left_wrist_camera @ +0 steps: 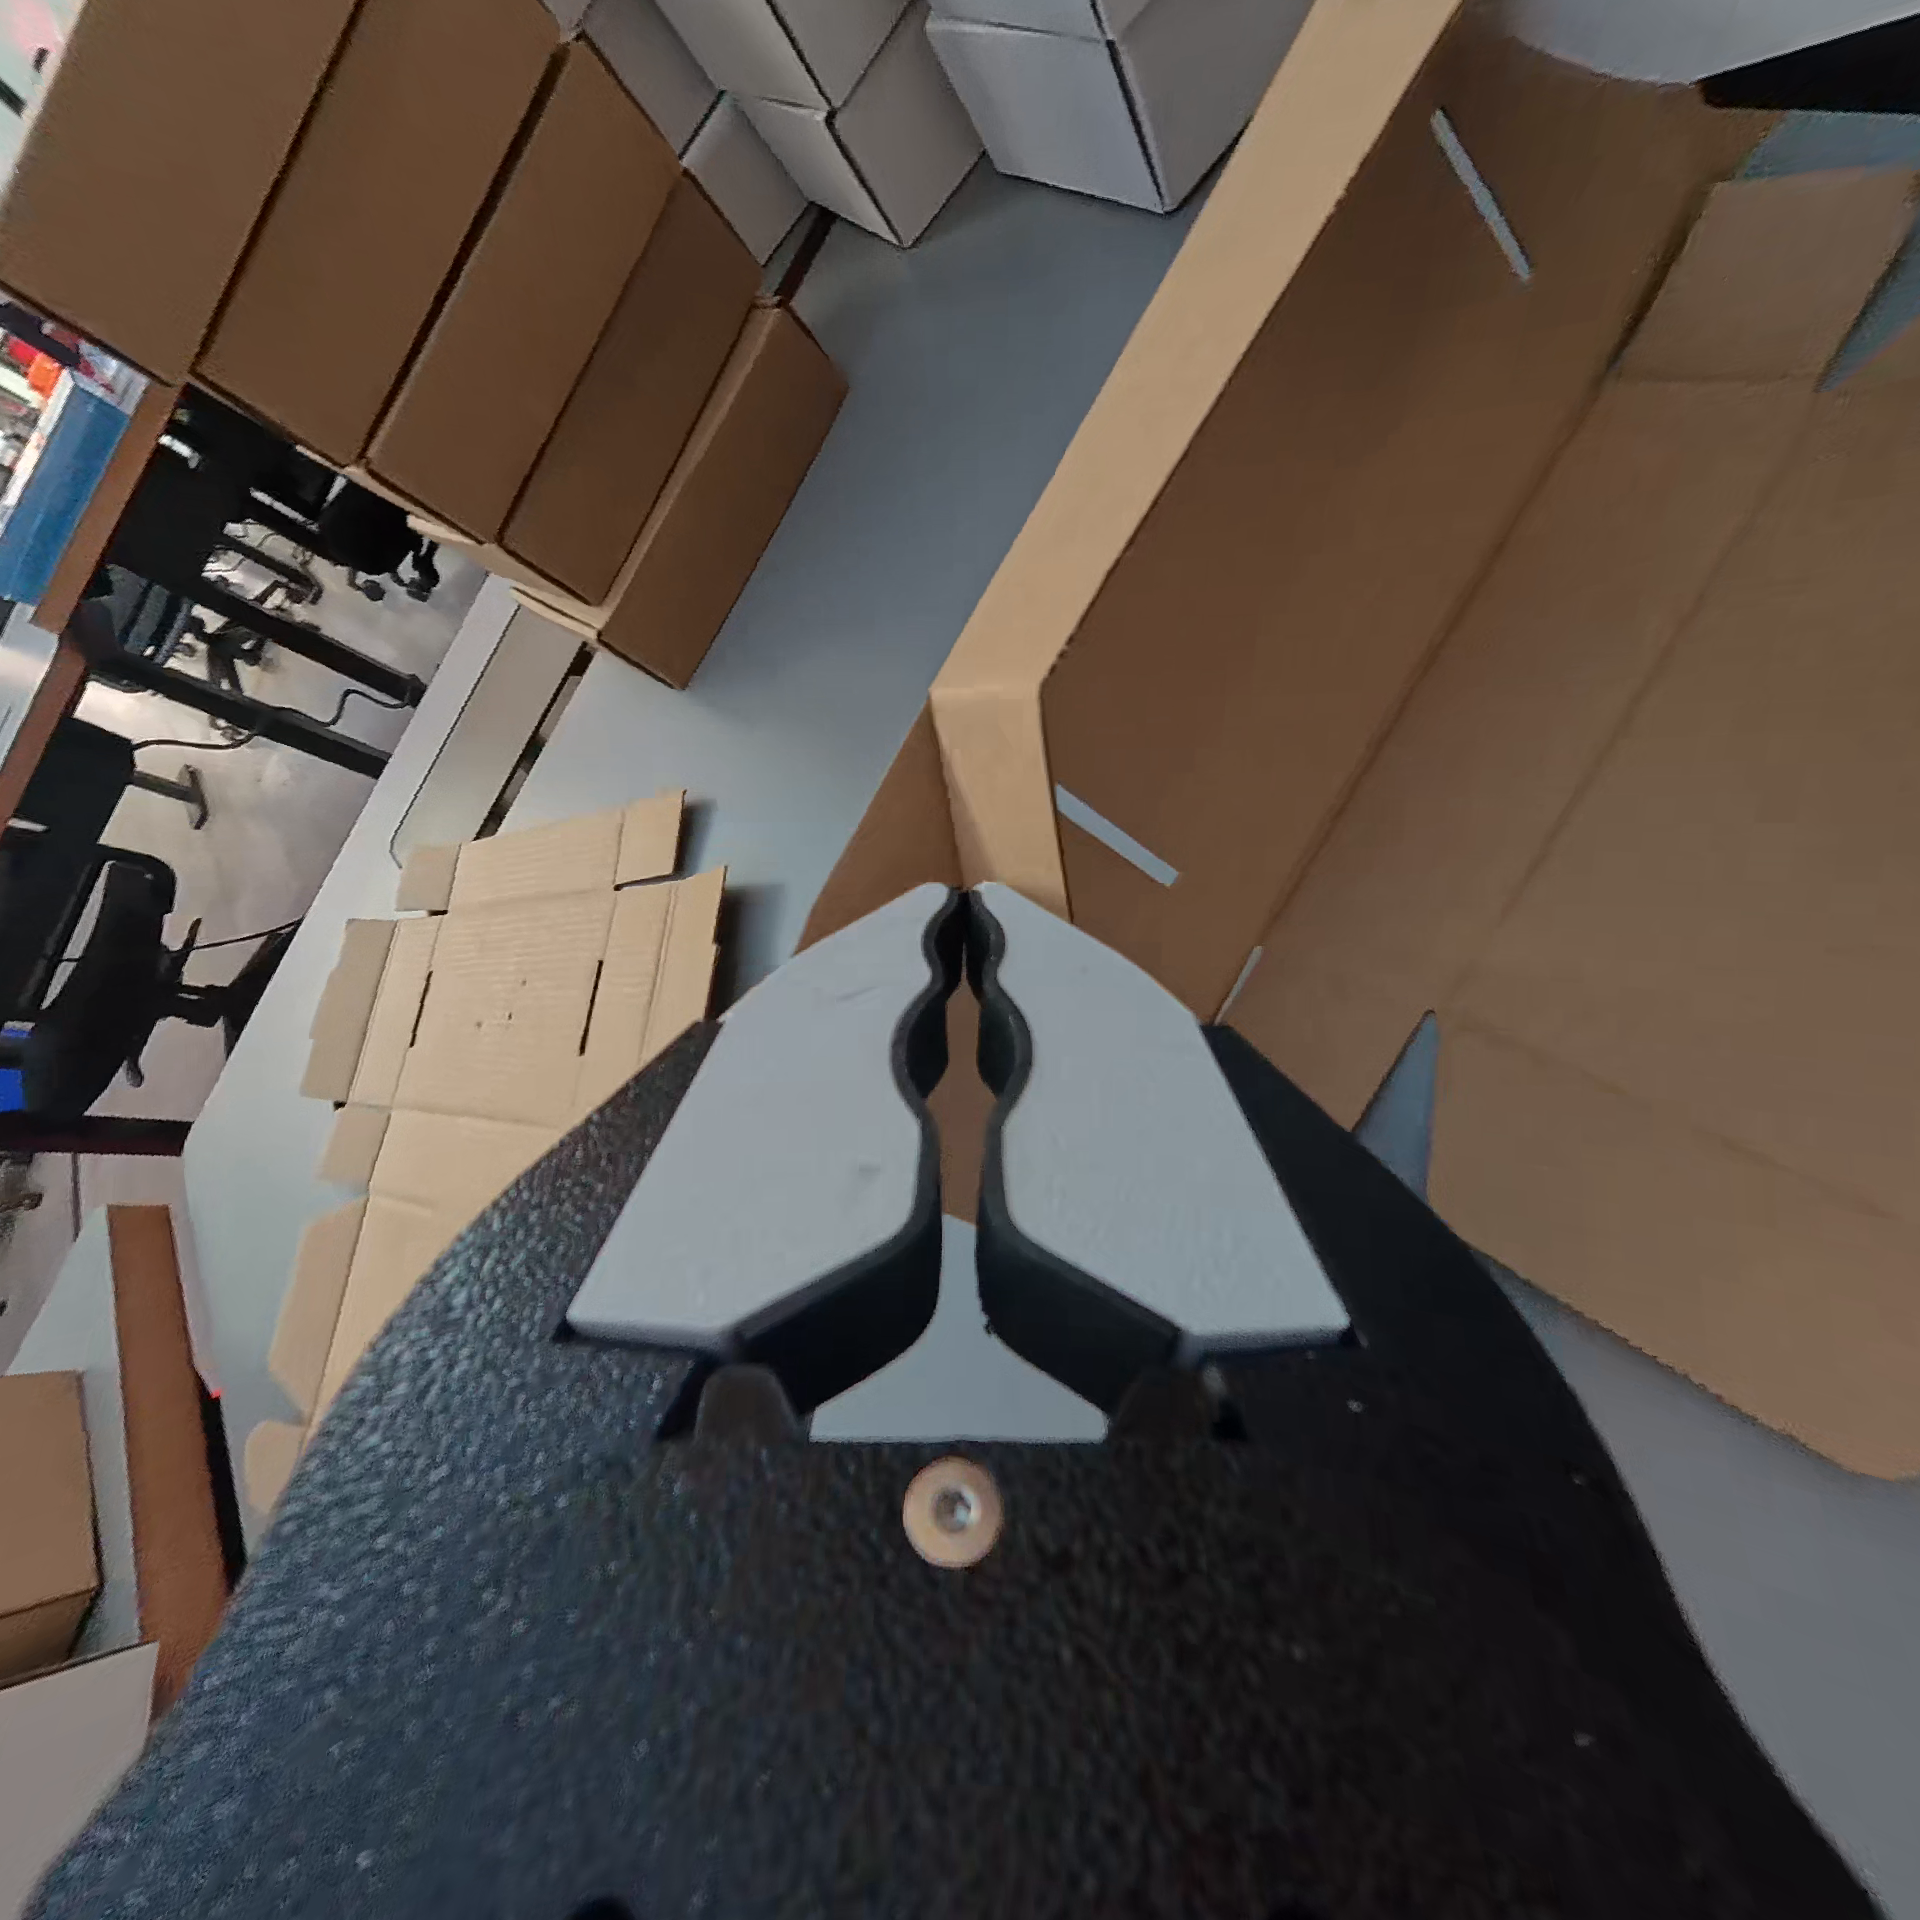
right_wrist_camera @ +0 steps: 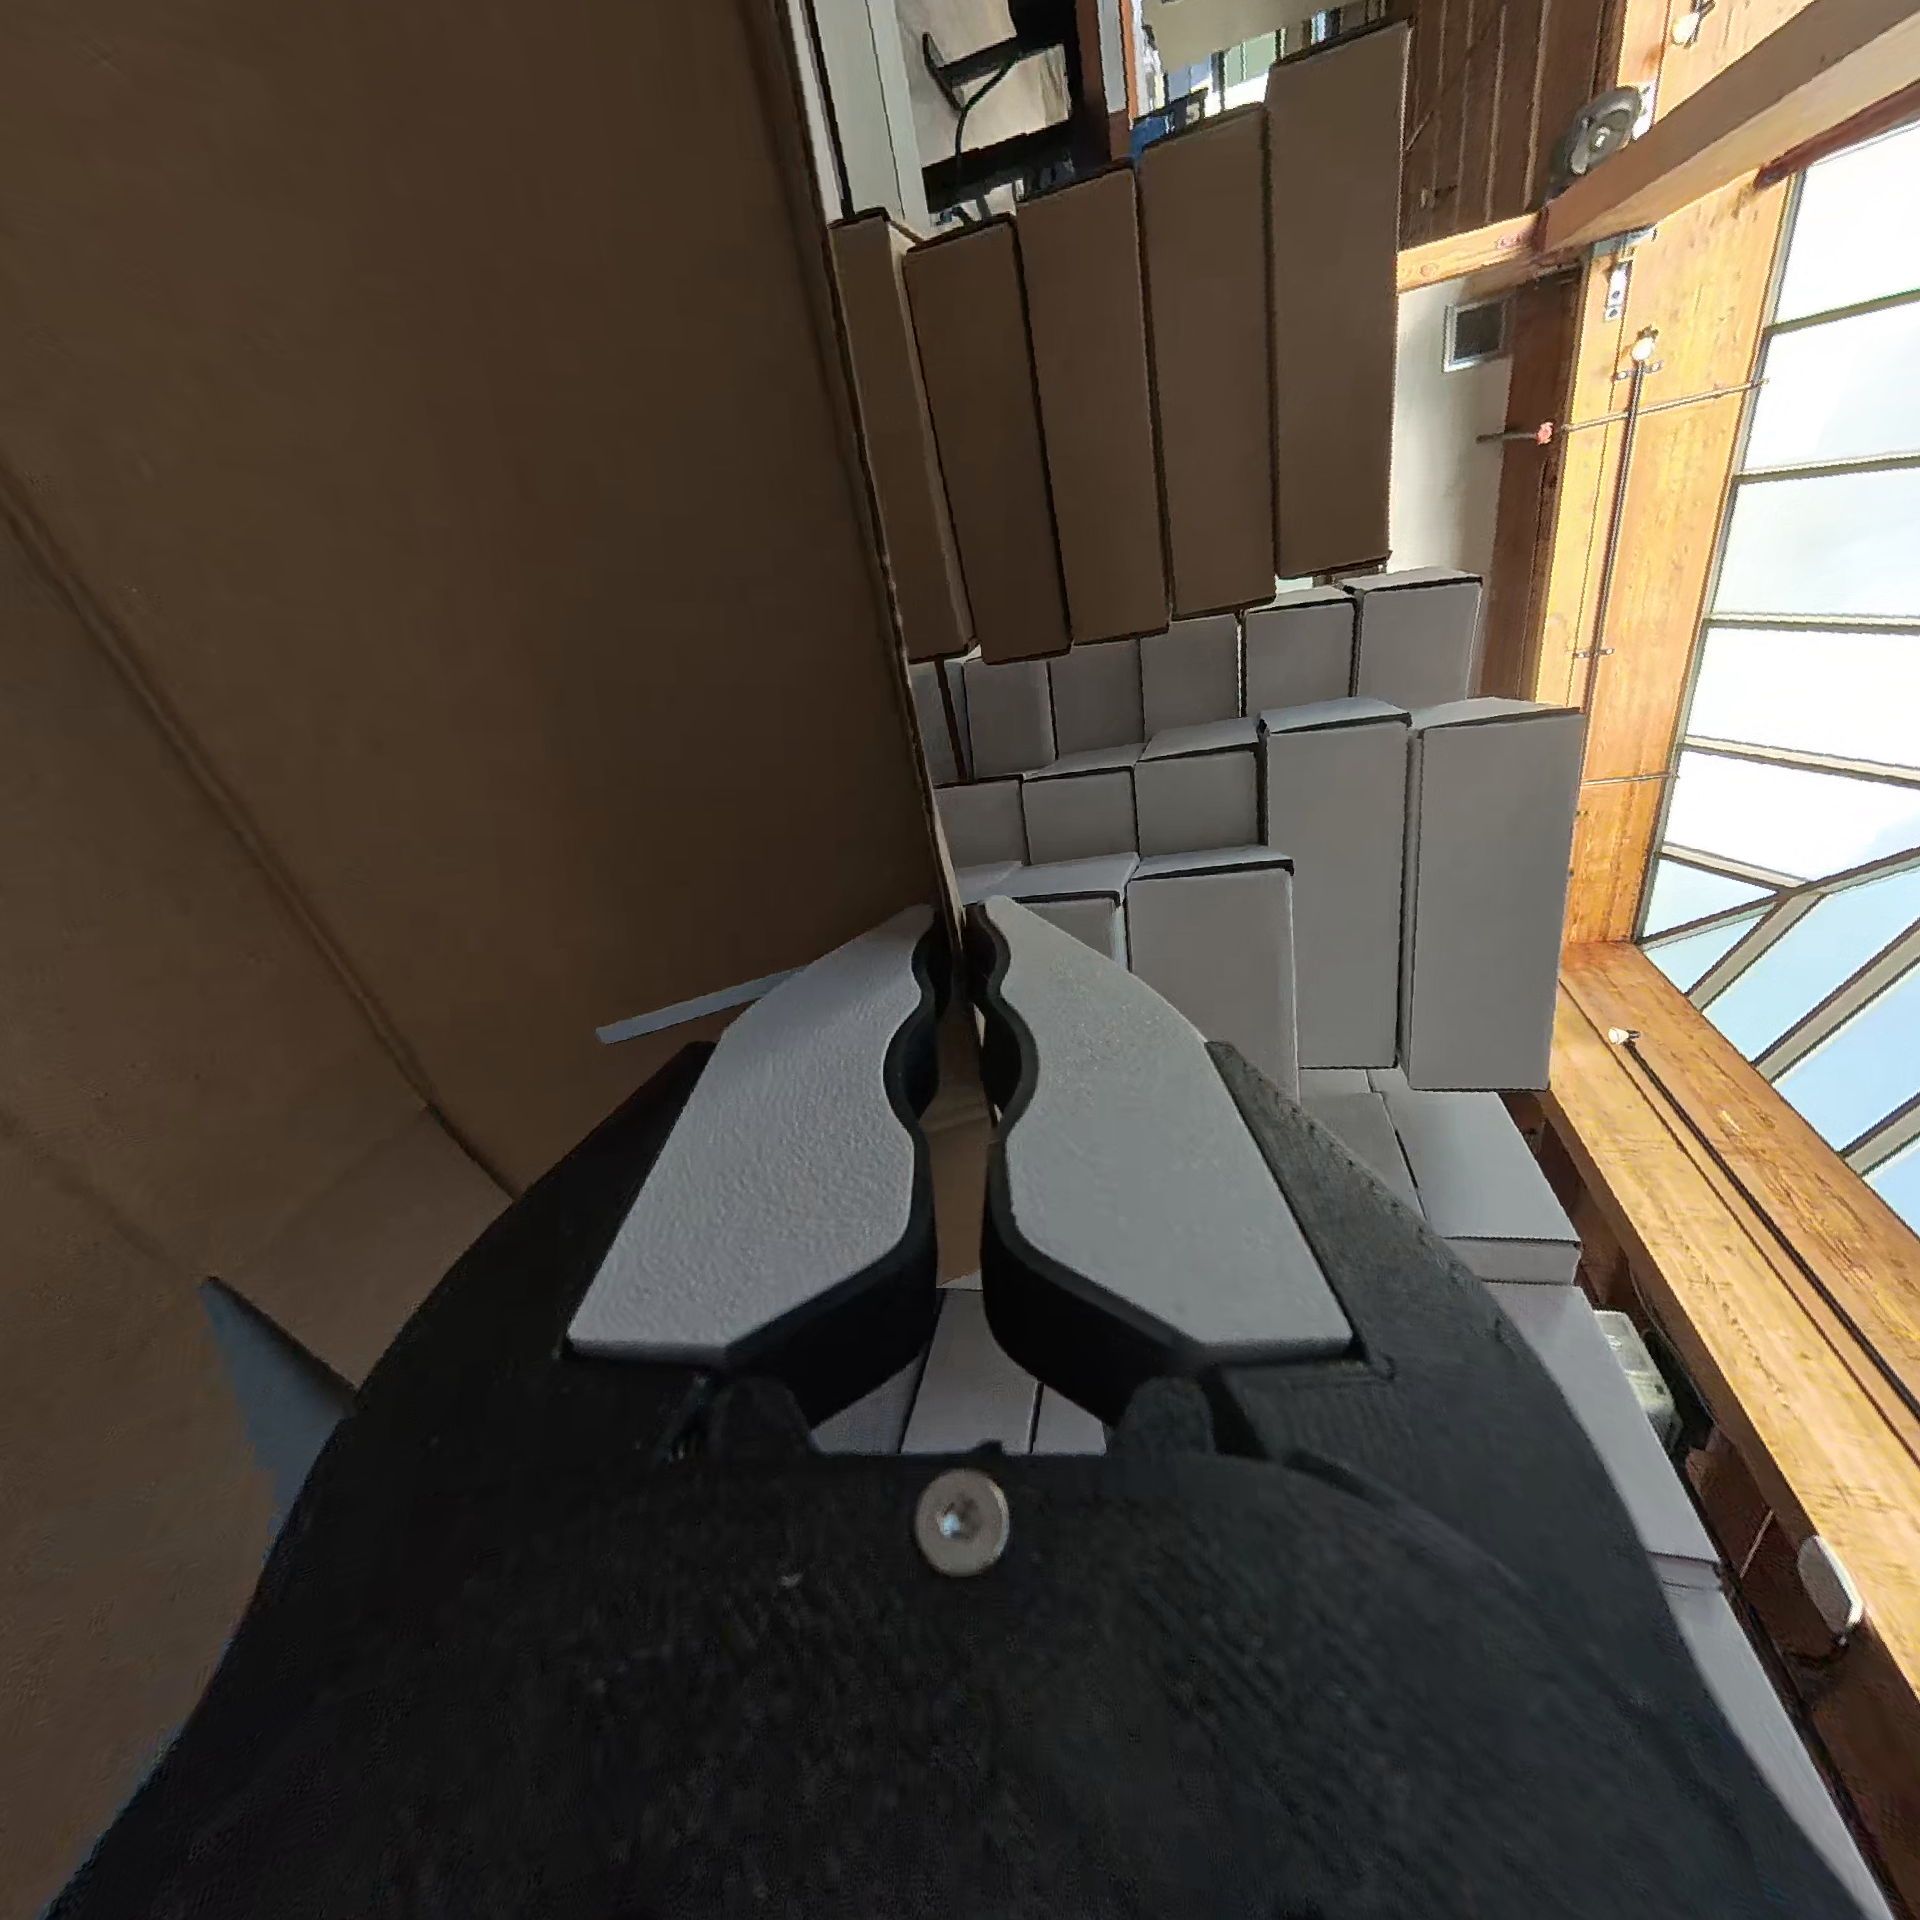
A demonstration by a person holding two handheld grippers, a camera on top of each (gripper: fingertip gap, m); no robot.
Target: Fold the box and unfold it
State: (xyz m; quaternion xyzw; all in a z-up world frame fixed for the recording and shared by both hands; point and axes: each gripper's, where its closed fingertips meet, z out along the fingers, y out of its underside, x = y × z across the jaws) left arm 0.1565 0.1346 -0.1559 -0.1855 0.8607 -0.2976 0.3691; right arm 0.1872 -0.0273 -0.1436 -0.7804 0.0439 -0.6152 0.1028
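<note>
Both claws are clenched on the box: the left claw (left_wrist_camera: pixel 961 904) pinches a corner flap of the box (left_wrist_camera: pixel 1455 727) spreading away to its right, the right claw (right_wrist_camera: pixel 961 914) grips a panel edge running straight ahead.

No legible text, labels, brands, numbers or signs in either view. Cardboard faces plain.
</note>
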